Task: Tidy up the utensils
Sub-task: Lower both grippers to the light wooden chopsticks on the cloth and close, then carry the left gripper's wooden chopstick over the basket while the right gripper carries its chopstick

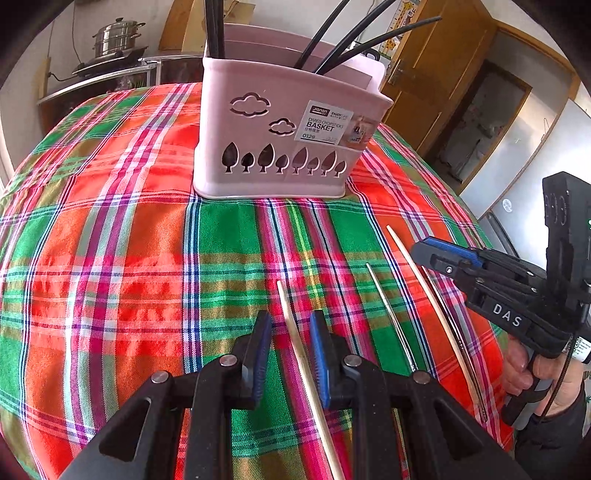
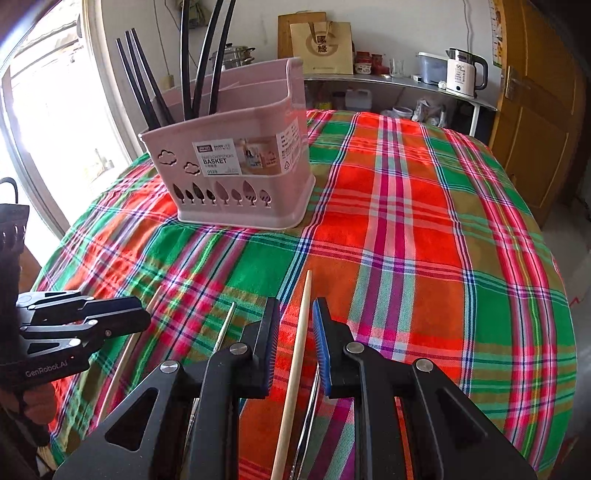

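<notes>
On the plaid-covered surface (image 1: 110, 258), toward its far side, stands a pink basket (image 1: 273, 147) with cloud and tree cut-outs and a label reading "BASKET"; black chopsticks (image 1: 214, 29) lean out of its top. Nearer the cameras, four loose utensils lie roughly side by side on the cloth, all pointing toward the basket.

Leftmost is a pale wooden chopstick (image 1: 295, 339), lying between the fingers of the left tool (image 1: 290, 328). That tool's jaws stand a little apart with a gap on either side of the stick, so the blue pads are not pressing on it (whether the tips touch the cloth cannot be told).

Just right of it lies a thin metal chopstick (image 1: 391, 317), apart from both tools.

Further right lies a second wooden chopstick (image 2: 295, 354), with another thin metal one (image 2: 308, 424) close against its right side. The right tool (image 2: 295, 325) straddles this wooden stick; its jaws are likewise slightly parted, daylight showing between pads and wood. The left view shows a hand (image 1: 532, 376) gripping that tool's handle at the surface's right edge.
</notes>
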{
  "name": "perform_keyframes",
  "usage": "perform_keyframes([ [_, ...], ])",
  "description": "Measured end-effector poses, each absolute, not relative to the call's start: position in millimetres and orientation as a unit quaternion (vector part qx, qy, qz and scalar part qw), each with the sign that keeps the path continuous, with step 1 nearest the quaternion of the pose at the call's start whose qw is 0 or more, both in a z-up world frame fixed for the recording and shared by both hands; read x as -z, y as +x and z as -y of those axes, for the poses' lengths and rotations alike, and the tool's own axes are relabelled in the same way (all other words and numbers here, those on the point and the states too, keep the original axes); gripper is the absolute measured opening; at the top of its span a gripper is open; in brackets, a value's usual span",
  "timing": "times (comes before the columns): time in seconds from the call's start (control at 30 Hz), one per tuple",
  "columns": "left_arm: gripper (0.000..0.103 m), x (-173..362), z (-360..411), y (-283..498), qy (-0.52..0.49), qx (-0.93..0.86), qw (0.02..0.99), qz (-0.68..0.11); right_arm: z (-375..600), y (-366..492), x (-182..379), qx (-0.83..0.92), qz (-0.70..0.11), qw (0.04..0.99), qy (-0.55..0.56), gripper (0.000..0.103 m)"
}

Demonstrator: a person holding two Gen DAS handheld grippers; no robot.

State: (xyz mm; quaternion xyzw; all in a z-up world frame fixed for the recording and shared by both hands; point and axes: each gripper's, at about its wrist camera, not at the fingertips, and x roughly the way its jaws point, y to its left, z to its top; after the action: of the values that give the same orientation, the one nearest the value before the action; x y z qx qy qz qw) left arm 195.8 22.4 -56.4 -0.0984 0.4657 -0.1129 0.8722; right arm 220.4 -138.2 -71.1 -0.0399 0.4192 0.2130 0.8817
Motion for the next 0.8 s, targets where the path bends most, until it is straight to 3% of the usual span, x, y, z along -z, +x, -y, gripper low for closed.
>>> perform_keyframes([
  [0.23, 0.020, 58.0, -21.1, 199.9, -0.090, 0.107, 0.876, -0.462, 131.4, 232.7, 76.9, -0.203, -0.431, 0.878, -0.052, 0.019],
  [0.5, 0.008, 56.9, -14.4, 206.2, -0.068, 0.090, 0.879, -0.464, 126.5, 240.1, 80.8, -0.198, -0.442, 0.873, -0.060, 0.019],
  [0.67, 0.006, 57.1, -14.5, 208.4, -0.069, 0.088, 0.878, -0.465, 121.2, 242.6, 80.9, -0.195, -0.444, 0.872, -0.068, 0.007],
  [0.8, 0.005, 56.7, -16.4, 210.8, -0.072, 0.090, 0.876, -0.468, 120.6, 241.6, 79.0, -0.199, -0.443, 0.872, -0.065, 0.007],
])
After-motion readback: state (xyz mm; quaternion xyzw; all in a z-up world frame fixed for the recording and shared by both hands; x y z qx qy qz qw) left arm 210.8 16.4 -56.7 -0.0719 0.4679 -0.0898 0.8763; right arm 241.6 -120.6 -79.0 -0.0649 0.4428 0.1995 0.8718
